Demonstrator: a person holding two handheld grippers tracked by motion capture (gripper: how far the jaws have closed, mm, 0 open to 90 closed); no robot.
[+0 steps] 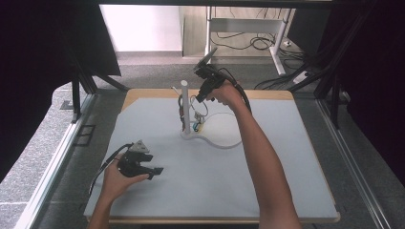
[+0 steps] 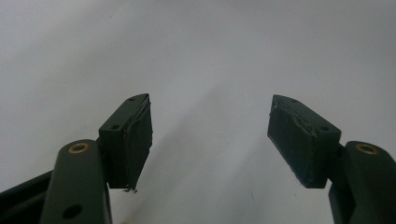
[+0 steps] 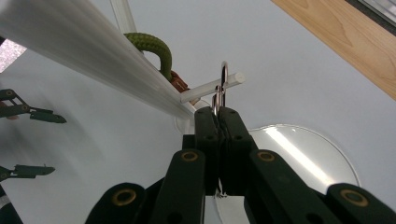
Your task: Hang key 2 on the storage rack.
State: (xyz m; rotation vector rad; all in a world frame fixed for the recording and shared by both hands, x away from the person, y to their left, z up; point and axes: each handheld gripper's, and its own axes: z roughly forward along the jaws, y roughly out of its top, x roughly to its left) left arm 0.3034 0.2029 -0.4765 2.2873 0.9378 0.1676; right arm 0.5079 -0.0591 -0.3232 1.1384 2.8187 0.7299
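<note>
1. Table [image 1: 286,157]: a pale grey mat covered a wooden board, whose edge showed along the far side and the near corners.
2. Stand [image 1: 184,107]: a white upright post rose from a flat white base near the middle of the far half of the table. Thin white pegs stuck out from the post. In the right gripper view the post [image 3: 88,56] ran slantwise across the upper left.
3. Hanging items: a green loop [image 3: 156,49] and a reddish-brown piece just below it hung close against the post. In the high view, several small items clustered around the lower post, too small to tell apart.
4. Metal ring [image 3: 223,86]: a thin, shiny loop hooked over one peg [image 3: 212,88] near its free end.
5. Right gripper [image 3: 218,114]: held high beside the top of the stand, the person's arm stretched across the table. Its jaws were pressed together on the lower part of the metal ring.
6. Left gripper [image 2: 210,135]: rested low at the near left of the table in the person's hand [image 1: 117,179]. Its jaws stood wide apart with nothing between them, only bare grey mat ahead.
7. Clear round disc [image 3: 303,154]: lay flat on the mat past the right gripper's jaws, catching the light.
</note>
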